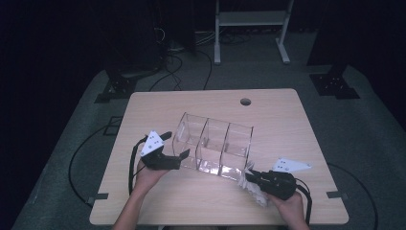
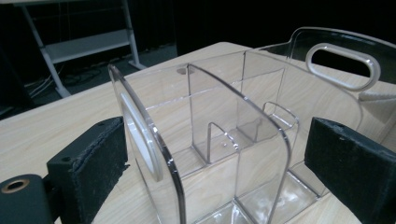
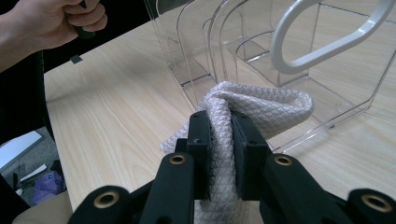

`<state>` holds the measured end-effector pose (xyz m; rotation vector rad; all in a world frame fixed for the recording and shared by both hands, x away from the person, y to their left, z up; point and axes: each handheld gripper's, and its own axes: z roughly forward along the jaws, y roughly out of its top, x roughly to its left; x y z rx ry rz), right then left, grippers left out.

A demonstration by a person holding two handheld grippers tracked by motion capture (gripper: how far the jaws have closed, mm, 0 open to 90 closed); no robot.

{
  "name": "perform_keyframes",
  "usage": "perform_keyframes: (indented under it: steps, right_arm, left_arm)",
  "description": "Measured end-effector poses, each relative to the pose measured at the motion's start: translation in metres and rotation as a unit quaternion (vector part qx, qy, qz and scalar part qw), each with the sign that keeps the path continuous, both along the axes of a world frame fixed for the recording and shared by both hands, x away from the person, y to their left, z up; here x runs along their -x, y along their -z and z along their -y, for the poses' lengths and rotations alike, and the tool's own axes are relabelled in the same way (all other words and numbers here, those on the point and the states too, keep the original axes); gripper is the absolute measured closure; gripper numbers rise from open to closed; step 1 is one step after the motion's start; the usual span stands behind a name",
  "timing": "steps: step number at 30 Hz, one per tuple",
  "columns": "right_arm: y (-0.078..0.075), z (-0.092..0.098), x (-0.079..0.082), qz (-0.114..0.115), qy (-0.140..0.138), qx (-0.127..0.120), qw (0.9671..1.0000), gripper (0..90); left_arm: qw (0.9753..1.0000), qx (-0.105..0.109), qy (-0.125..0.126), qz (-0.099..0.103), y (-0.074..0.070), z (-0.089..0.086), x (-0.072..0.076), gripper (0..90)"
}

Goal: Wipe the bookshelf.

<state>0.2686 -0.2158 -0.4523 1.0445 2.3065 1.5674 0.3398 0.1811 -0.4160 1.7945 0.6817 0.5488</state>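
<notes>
- Right gripper: jaws clamped on white waffle-weave cloth, touching organizer's near-right end
- Left gripper: jaws spread around clear 3-compartment acrylic organizer, mid-table
- Risk: unclamped organizer may skid under wiping pressure

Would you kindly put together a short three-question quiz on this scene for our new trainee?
1. True or false: the right tool is shut on a white cloth.
2. How many compartments does the clear organizer have?
A. two
B. three
C. five
3. Fill in: the left tool is open, with one end wall of the organizer standing ____ its jaws.

Key: 1. true. 2. B. 3. between.
</notes>
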Motion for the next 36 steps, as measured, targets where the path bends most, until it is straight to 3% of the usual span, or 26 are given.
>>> perform_keyframes:
  steps: [6,10,14,16,20,36]
  right_arm:
    - [0.001,0.002,-0.007,-0.003,0.003,0.003,1.0000,78.3]
    - [0.001,0.002,-0.010,-0.004,0.006,0.006,1.0000,78.3]
    - [0.001,0.002,-0.012,-0.004,0.004,0.008,0.9999,78.3]
    - [0.001,0.002,-0.011,-0.003,0.005,0.008,1.0000,78.3]
    - [0.001,0.001,-0.007,-0.003,0.002,0.008,1.0000,78.3]
    - [0.001,0.002,-0.015,0.001,0.015,0.014,0.9998,78.2]
  left_arm:
    - [0.9995,-0.006,0.002,-0.031,0.010,-0.002,-0.013,8.6]
    - [0.9993,-0.001,0.011,-0.036,0.015,-0.002,-0.019,13.1]
    - [0.9985,0.017,0.017,-0.049,0.020,-0.004,-0.026,15.3]
    - [0.9982,0.021,0.028,-0.049,0.021,-0.006,-0.029,21.0]
    - [0.9981,0.030,0.027,-0.045,0.022,-0.006,-0.031,23.8]
    - [0.9975,0.025,0.044,-0.050,0.022,-0.007,-0.020,33.4]
